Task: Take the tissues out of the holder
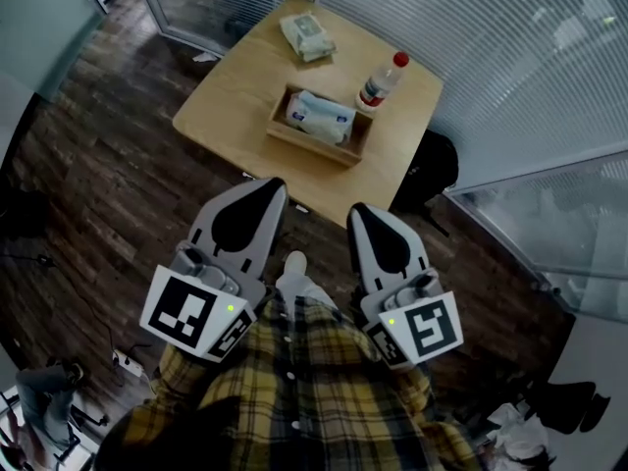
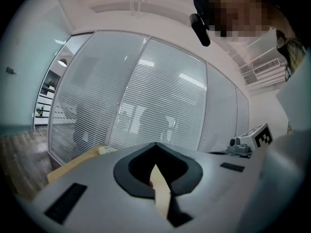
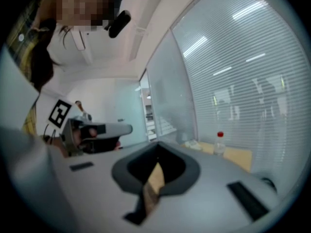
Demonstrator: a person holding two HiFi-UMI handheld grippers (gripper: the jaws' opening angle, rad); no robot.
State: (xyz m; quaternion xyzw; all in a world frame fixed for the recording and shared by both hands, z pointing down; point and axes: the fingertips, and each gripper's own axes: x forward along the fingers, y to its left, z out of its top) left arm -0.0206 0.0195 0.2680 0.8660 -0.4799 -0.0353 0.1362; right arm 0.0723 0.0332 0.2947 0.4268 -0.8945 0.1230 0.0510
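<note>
A wooden holder (image 1: 343,150) stands on the square wooden table (image 1: 231,96), with a blue-and-white tissue pack (image 1: 319,116) lying in it. My left gripper (image 1: 269,186) and right gripper (image 1: 359,210) hang side by side close to my body, well short of the table and above the floor. Both have their jaws together with nothing between them. In the left gripper view the left gripper (image 2: 155,145) points over the table edge (image 2: 77,161). In the right gripper view the right gripper (image 3: 158,147) points toward the table (image 3: 238,157).
A second tissue pack (image 1: 307,35) lies at the table's far side, and a red-capped bottle (image 1: 381,79) stands right of the holder. A black bag (image 1: 432,170) sits by the table's right corner. Glass walls with blinds close off the back and right. A power strip (image 1: 128,363) lies on the floor.
</note>
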